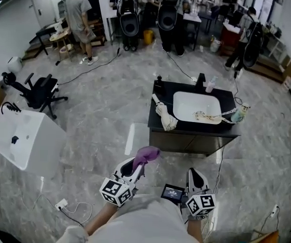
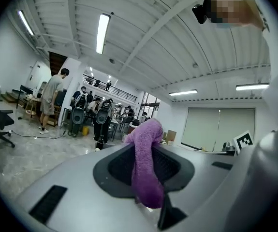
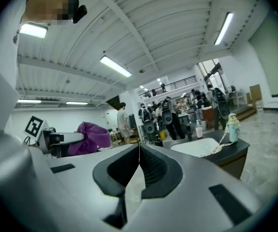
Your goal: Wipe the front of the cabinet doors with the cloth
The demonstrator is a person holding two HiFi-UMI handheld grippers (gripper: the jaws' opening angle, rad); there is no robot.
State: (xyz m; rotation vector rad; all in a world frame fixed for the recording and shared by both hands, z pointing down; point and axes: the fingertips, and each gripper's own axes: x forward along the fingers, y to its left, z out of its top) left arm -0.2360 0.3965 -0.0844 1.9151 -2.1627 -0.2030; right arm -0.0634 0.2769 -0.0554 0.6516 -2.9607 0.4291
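The left gripper (image 1: 135, 172) is held low and near the person, its jaws closed on the purple cloth (image 2: 146, 168). The cloth is pinched in the narrow gap between them, runs up along that gap and bulges past the tips in a rounded, drooping fold that points to the far side. In the head view that free end hangs in the air above the grey floor (image 1: 105, 110), just beyond the jaw tips. It is apart from the cabinet (image 1: 193, 143), which stands farther off and a little to the right. The cabinet's front doors (image 1: 185, 142) face the person, and nothing is touching them. Its dark tabletop carries a white basin (image 1: 196, 107), with a small bottle (image 1: 210, 84) at the far edge. The right gripper (image 3: 139, 166) is held near the person to the right of the left one, and its jaws are pressed together with nothing between them. In the right gripper view the cloth shows off to the left, held by the other gripper, with the cabinet and basin to the far right.
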